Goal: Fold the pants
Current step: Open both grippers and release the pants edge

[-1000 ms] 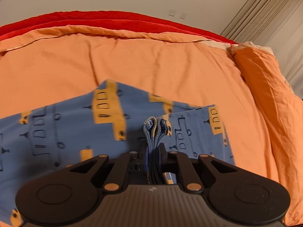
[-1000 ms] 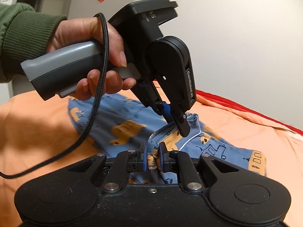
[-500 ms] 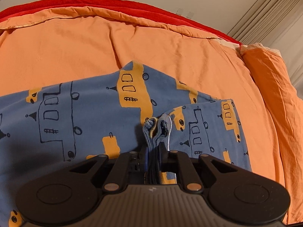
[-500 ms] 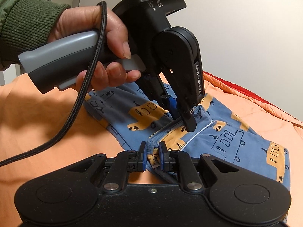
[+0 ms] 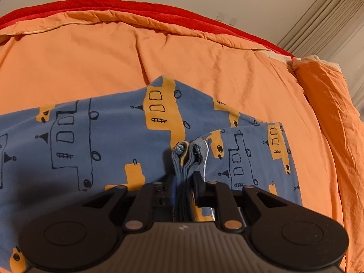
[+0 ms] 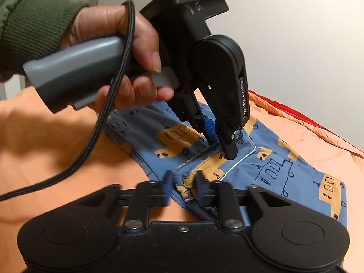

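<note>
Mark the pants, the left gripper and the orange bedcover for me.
Pants (image 5: 109,118): left wrist view, flat blue panel left of the bunched edge.
Left gripper (image 6: 221,145): right wrist view, between its fingertips, over the pants.
Orange bedcover (image 5: 91,56): left wrist view, bare stretch beyond the pants.

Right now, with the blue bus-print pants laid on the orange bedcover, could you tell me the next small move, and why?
Probably lift both grippers clear: the left gripper and right gripper are opening, and the blue bus-print pants already lie folded on the orange bedcover, edges still between the jaws.
</note>
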Motion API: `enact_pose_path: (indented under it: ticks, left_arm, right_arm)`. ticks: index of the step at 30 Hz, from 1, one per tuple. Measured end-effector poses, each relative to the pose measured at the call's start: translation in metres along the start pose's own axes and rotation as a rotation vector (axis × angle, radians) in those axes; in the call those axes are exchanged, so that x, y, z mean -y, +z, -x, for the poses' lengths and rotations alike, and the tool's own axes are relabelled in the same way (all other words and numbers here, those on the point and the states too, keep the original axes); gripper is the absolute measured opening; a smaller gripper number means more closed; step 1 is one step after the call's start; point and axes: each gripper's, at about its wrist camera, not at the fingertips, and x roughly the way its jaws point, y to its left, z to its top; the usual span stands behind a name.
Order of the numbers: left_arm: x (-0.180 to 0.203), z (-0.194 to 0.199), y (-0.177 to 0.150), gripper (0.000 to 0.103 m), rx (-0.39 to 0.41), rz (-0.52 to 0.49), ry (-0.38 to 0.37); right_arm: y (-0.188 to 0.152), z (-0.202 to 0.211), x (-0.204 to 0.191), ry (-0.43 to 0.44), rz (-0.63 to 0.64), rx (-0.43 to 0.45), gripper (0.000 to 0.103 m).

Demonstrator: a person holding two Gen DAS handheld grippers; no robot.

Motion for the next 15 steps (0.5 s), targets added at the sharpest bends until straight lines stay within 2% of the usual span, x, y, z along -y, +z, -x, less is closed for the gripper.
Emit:
enact_pose_path:
  ticks: [1, 2, 3, 5, 7, 8, 10, 11, 13, 15]
  left_arm:
    - [0.000, 0.005, 0.000, 0.035, 0.017, 0.001, 0.012]
    - [-0.001, 0.012, 0.000, 0.054, 0.047, -0.005, 0.030]
    - [-0.002, 0.019, -0.001, 0.069, 0.088, -0.015, 0.056]
    - [-0.001, 0.031, -0.006, 0.077, 0.184, -0.041, 0.121]
    - [0.008, 0.035, -0.012, 0.085, 0.265, -0.073, 0.149]
    - [0.014, 0.033, -0.016, 0.093, 0.305, -0.079, 0.152]
    - [0.033, 0.026, -0.025, 0.096, 0.382, -0.096, 0.161]
    - [0.043, 0.021, -0.029, 0.097, 0.414, -0.122, 0.183]
    - [0.060, 0.004, -0.031, 0.097, 0.432, -0.161, 0.287]
    - [0.062, -0.014, -0.032, 0.095, 0.412, -0.156, 0.352]
  right_arm:
    - [0.000, 0.007, 0.004, -0.008, -0.008, 0.016, 0.068]
    - [-0.002, 0.017, 0.011, -0.036, -0.020, 0.043, 0.081]
    - [-0.004, 0.029, 0.019, -0.073, -0.028, 0.074, 0.086]
    - [-0.013, 0.050, 0.037, -0.190, -0.017, 0.121, 0.102]
    - [-0.022, 0.059, 0.056, -0.348, 0.034, 0.126, 0.102]
    - [-0.026, 0.056, 0.070, -0.432, 0.063, 0.100, 0.102]
    - [-0.028, 0.046, 0.100, -0.552, 0.047, 0.060, 0.102]
    - [-0.027, 0.042, 0.113, -0.575, 0.012, 0.072, 0.102]
    - [-0.021, 0.031, 0.132, -0.576, -0.038, 0.106, 0.102]
    - [-0.014, 0.009, 0.136, -0.540, 0.017, 0.103, 0.102]
